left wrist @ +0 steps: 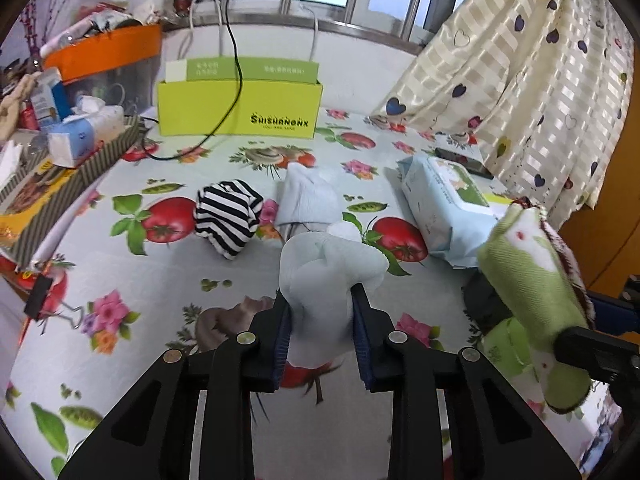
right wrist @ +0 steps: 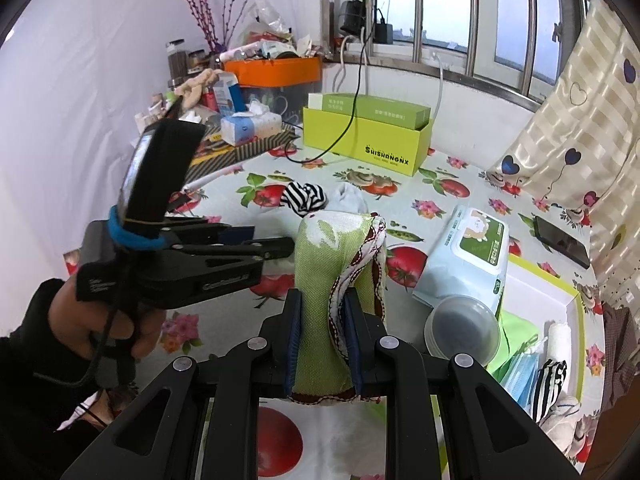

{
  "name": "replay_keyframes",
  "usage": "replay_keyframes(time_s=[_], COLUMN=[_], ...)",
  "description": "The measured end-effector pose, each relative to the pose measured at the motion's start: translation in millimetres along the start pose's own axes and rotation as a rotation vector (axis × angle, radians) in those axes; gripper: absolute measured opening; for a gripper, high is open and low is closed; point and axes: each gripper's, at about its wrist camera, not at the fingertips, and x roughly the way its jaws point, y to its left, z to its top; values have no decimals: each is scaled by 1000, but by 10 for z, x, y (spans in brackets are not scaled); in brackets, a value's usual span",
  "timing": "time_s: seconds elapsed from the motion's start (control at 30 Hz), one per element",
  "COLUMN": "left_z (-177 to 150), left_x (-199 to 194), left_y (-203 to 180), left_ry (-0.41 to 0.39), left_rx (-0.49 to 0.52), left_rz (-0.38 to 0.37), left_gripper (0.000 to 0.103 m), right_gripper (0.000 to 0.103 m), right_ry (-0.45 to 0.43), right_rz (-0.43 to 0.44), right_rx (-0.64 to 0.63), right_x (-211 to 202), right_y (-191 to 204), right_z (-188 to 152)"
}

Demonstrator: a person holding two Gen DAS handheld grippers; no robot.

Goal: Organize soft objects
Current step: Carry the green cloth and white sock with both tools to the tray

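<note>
Pale blue and bunched, a sock (left wrist: 328, 280) is pinched between the left gripper (left wrist: 321, 304) pads above the fruit-print tablecloth (left wrist: 160, 280). The right gripper (right wrist: 320, 334) clamps a rolled green cloth (right wrist: 324, 280) upright. Beyond lie a striped sock ball (left wrist: 228, 216) and another blue sock (left wrist: 306, 200).

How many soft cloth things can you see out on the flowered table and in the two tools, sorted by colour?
Pale blue: 2, one in the left tool, a pale blue sock, one lying on the table
Black and white striped: 1
Green: 1, a green cloth in the right tool
Total: 4
</note>
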Motion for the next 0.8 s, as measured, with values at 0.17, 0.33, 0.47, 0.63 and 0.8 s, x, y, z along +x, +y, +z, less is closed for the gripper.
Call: replay_keyframes(time_s=[0.17,0.33,0.47,0.63,0.8], left_z=[-21,-55,-88,-98,-95], left_x=[-206,-334,-405,-460,-526], left_y=[-72,-133,-175,-219,-242], left_ry=[-31,-45,-50,-50,-59], left_rx=[1,2,7,10,8], left_rz=[-3,-11,-16,-32,-36], left_gripper=[29,29,29,29,29], right_gripper=[19,19,19,19,19], right_ry=[-21,-40,-49,-57,-75], right_rz=[-3,-9,-14,-20,-48], right_rx=[-1,4,12,22,48], right_x=[-103,-202,-262,-317,-434], right_y=[32,47,40,5,-111], right_z=[-1,-5,-22,-41,-61])
